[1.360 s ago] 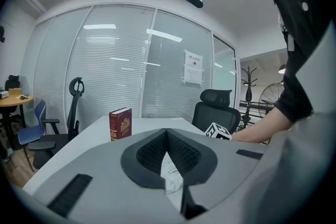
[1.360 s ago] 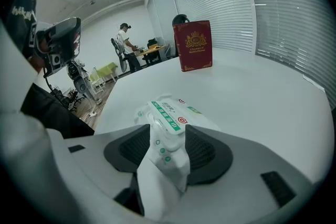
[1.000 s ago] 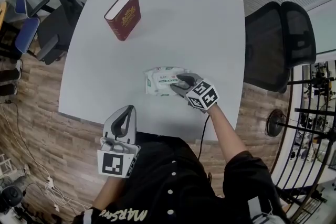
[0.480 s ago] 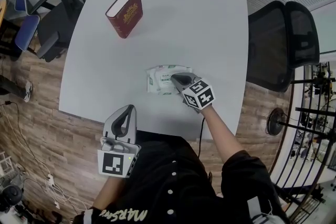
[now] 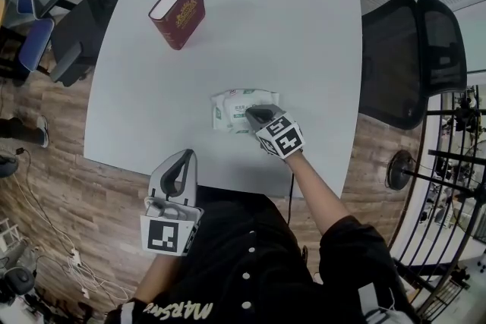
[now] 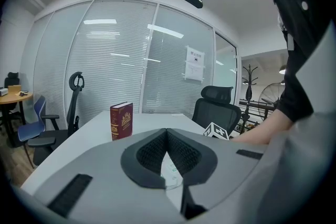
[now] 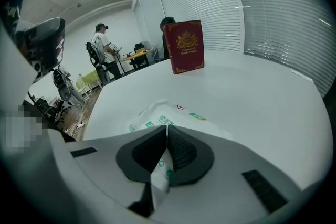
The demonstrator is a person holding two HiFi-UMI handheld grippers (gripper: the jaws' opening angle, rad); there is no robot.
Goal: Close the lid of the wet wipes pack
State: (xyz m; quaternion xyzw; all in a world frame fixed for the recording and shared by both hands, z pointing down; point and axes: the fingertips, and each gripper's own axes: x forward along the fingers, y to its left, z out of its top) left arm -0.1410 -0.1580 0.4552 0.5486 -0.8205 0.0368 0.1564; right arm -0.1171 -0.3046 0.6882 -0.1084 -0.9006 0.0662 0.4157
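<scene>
With your right gripper (image 5: pixel 256 115) just clenched shut, nothing plainly caught between its jaws, on the wet wipes pack (image 5: pixel 230 107) lying well nearer you than the red book (image 5: pixel 178 11), an off-centre press could skid the pack and leave its lid unlatched while your left gripper (image 5: pixel 184 159), also clenched and empty, gives no support.

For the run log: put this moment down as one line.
right tool shut on lid flap of wet wipes pack | left tool shut, empty | lid flap not yet closed
</scene>
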